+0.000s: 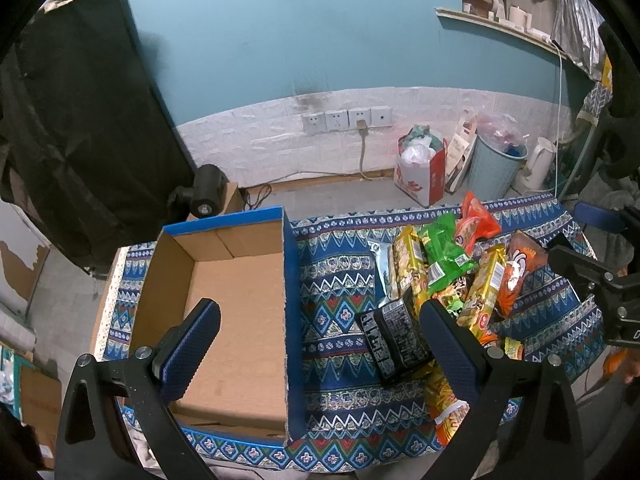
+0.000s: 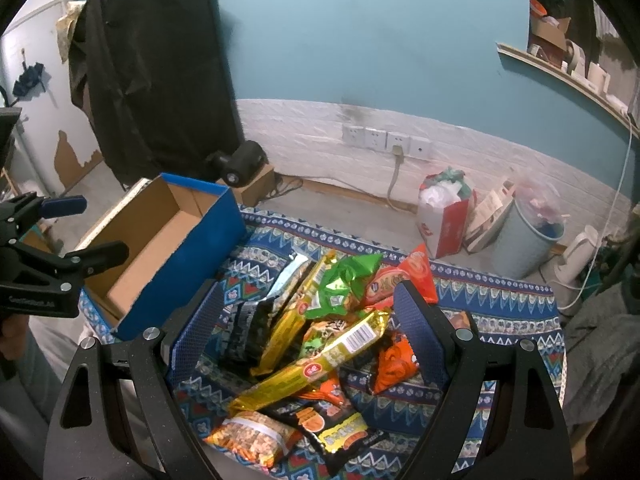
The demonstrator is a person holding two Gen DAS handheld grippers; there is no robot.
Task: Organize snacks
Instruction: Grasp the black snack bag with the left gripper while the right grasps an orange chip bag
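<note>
Your left hand-held gripper (image 1: pixel 320 332) hangs wide open with nothing between its blue-padded fingers (image 1: pixel 188 348); it straddles the right wall of the cardboard box (image 1: pixel 240 304), so 1 finger sits over the box floor and the other over the edge of the snack pile. The box, blue on the outside and bare brown inside, stands on the left part of the patterned cloth (image 1: pixel 332 276) that covers the desk, and nothing shows on the part of its floor you can see.

Your right hand-held gripper (image 2: pixel 308 316) is also spread wide and holds nothing; it hovers directly over the heap of snacks (image 2: pixel 320 328), with its fingers on either side of the pile and not touching any packet that you can make out. In the heap, a long gold packet (image 2: pixel 320 360) lies diagonally on top, a green packet (image 2: pixel 344 284) sits behind it, an orange-red packet (image 2: pixel 400 276) lies at the far right, a black packet (image 2: pixel 248 332) rests at the left side nearest the box, and a dark packet with orange print (image 2: pixel 340 432) lies at the near edge beside a packet of nuts (image 2: pixel 252 440).

The pile lies to the right of the box, apart from it, with a strip of bare cloth between them. Behind the desk, a pale blue bin (image 2: pixel 524 240) and a red and white bag (image 2: pixel 444 220) stand on the floor by the wall
</note>
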